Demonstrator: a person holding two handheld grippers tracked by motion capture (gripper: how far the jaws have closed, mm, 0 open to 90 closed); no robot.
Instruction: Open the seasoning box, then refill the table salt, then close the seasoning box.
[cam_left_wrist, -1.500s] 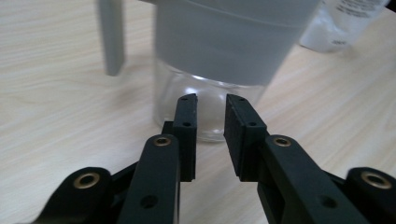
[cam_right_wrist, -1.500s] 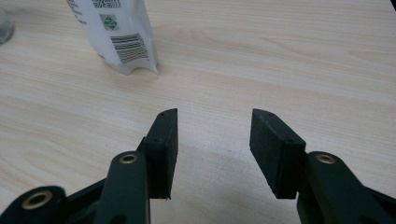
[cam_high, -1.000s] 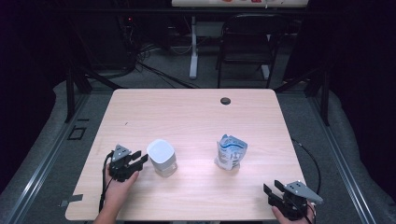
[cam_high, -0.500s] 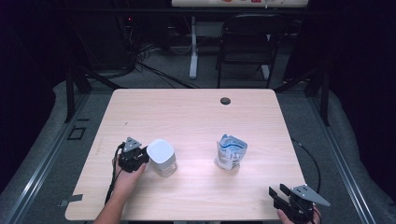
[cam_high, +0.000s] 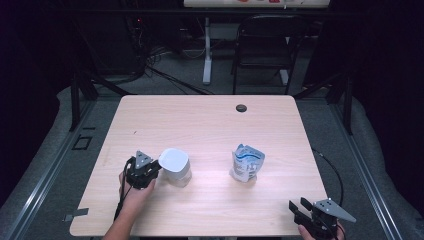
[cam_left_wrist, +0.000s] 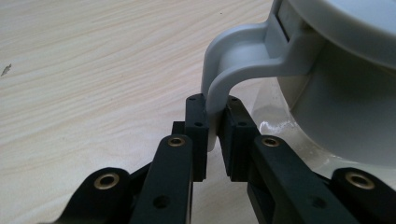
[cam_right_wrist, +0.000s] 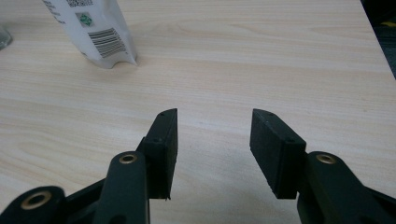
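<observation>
A white lidded jug (cam_high: 175, 166) with a clear body stands left of the table's middle. Its curved grey handle (cam_left_wrist: 229, 70) points toward my left gripper (cam_high: 156, 170). In the left gripper view the jaws have just been closing, and my left gripper (cam_left_wrist: 212, 119) now pinches the lower end of that handle beside the jug's body (cam_left_wrist: 345, 102). A white and blue pouch (cam_high: 247, 164) stands upright to the right of the jug. My right gripper (cam_high: 299, 205) rests near the front right corner, well apart from the pouch (cam_right_wrist: 98, 28). Nothing lies between the wide-standing jaws of my right gripper (cam_right_wrist: 214, 135).
The light wooden table (cam_high: 210, 125) has a small dark cable hole (cam_high: 241, 108) near its far edge. A black chair (cam_high: 265, 45) and cables sit on the floor beyond. Bare tabletop lies between the pouch and my right gripper.
My left gripper has moved right to the jug and shut its jaws on the handle. The right gripper has stayed about where it was, jaws unchanged.
</observation>
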